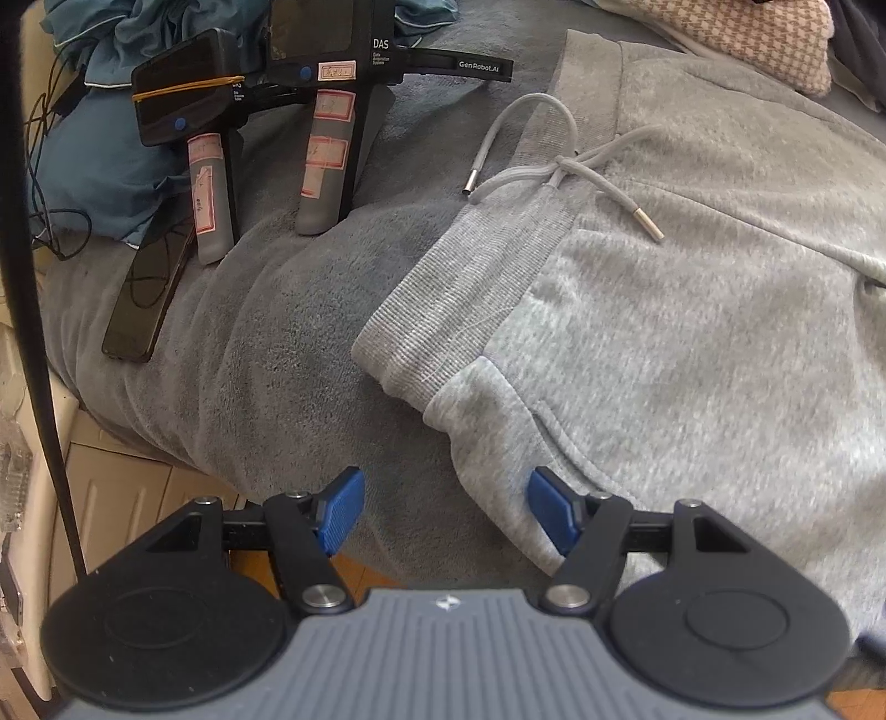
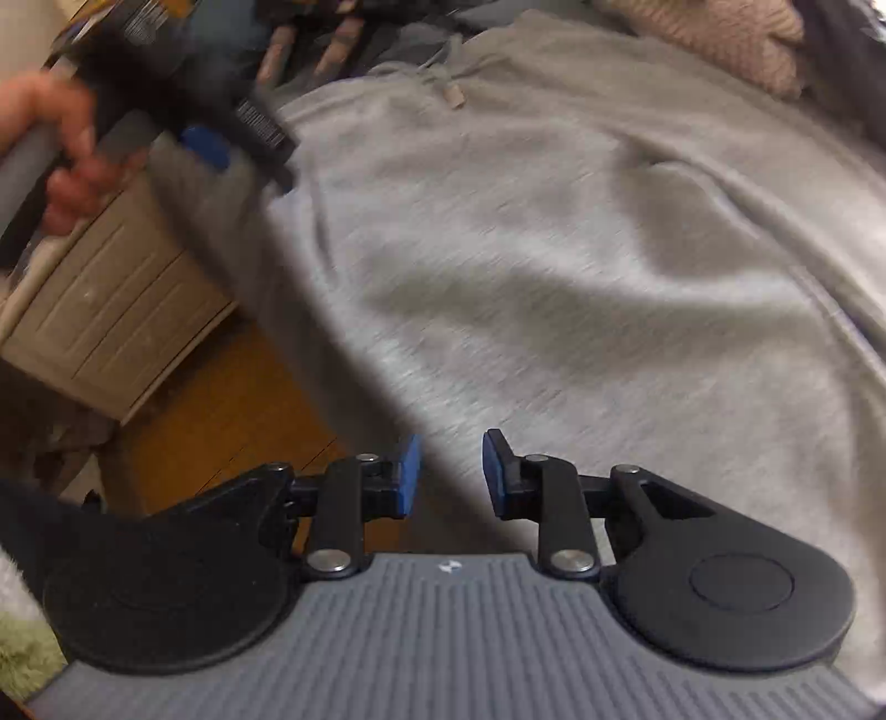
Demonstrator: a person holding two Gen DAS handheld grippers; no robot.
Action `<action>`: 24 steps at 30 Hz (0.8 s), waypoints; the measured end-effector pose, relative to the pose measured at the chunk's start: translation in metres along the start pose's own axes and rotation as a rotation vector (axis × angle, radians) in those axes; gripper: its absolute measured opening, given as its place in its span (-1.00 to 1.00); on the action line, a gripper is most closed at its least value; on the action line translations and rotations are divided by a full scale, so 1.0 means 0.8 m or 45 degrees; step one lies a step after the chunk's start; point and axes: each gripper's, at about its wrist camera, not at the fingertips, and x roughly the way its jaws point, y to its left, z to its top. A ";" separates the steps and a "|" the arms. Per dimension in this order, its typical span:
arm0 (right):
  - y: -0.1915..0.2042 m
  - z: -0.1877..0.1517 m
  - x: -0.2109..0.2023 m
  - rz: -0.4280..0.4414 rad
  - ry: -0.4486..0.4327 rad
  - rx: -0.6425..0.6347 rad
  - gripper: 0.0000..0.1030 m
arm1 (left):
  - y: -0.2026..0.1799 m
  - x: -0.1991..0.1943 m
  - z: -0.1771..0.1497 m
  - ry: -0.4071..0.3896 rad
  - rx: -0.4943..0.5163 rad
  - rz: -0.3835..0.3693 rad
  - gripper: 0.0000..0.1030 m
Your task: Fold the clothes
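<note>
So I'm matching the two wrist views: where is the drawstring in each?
Left wrist: the drawstring lies upper centre, tied at the waistband of the grey sweatpants.
Right wrist: drawstring near the top centre, small and blurred.
Shared landmark: the houndstooth cloth, top right in both.

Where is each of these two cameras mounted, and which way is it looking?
Left wrist: on the left gripper, looking steeply down at the grey sweatpants waistband and spare grippers; only its own fingers show.
Right wrist: on the right gripper, looking down across the sweatpants; a hand holding the left gripper shows.
Both share the sweatpants.
</note>
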 end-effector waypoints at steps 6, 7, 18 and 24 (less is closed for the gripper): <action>-0.087 0.049 0.036 -0.241 -0.076 0.136 -0.50 | 0.000 0.001 -0.002 0.017 -0.018 -0.018 0.31; -0.081 0.041 0.040 -0.230 -0.058 0.139 -0.50 | 0.001 0.001 -0.002 0.021 -0.016 -0.024 0.31; -0.091 -0.128 -0.031 0.038 0.063 0.978 -0.51 | 0.016 0.009 -0.020 0.124 -0.071 -0.302 0.31; -0.172 -0.281 -0.096 -0.030 -0.139 1.938 -0.42 | -0.008 0.012 -0.029 0.164 0.006 -0.468 0.30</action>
